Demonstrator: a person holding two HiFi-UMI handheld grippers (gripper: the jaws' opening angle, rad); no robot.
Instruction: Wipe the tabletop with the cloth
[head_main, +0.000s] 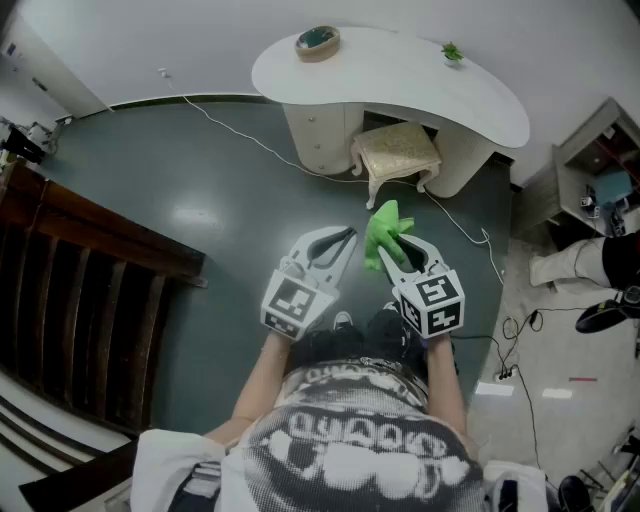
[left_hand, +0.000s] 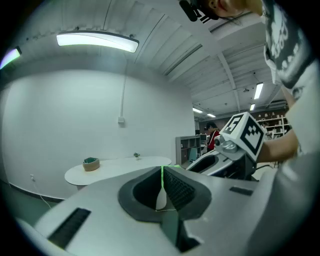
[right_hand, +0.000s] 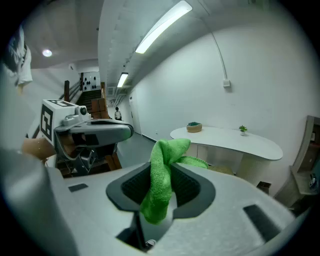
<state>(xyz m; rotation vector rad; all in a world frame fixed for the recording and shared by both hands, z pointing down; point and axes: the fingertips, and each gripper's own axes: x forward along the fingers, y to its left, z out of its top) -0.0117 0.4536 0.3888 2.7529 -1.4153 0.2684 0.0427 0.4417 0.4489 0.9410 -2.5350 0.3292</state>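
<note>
A bright green cloth (right_hand: 162, 176) is pinched between the jaws of my right gripper (right_hand: 165, 175), bunched and sticking up past the tips. In the head view the cloth (head_main: 385, 233) hangs at the tip of the right gripper (head_main: 392, 255), held at waist height over the floor. My left gripper (head_main: 345, 238) is beside it, jaws closed together with nothing between them; in its own view the left gripper (left_hand: 162, 186) shows only a thin slit. The white curved tabletop (head_main: 400, 75) stands ahead, a few steps away, also seen as the tabletop (right_hand: 240, 141) in the right gripper view.
On the table sit a small woven bowl (head_main: 317, 42) and a tiny potted plant (head_main: 452, 51). A cream stool (head_main: 396, 153) stands under the table. A white cable (head_main: 255, 140) runs over the grey floor. Dark wooden stairs (head_main: 70, 270) lie left; shelves (head_main: 600, 170) stand right.
</note>
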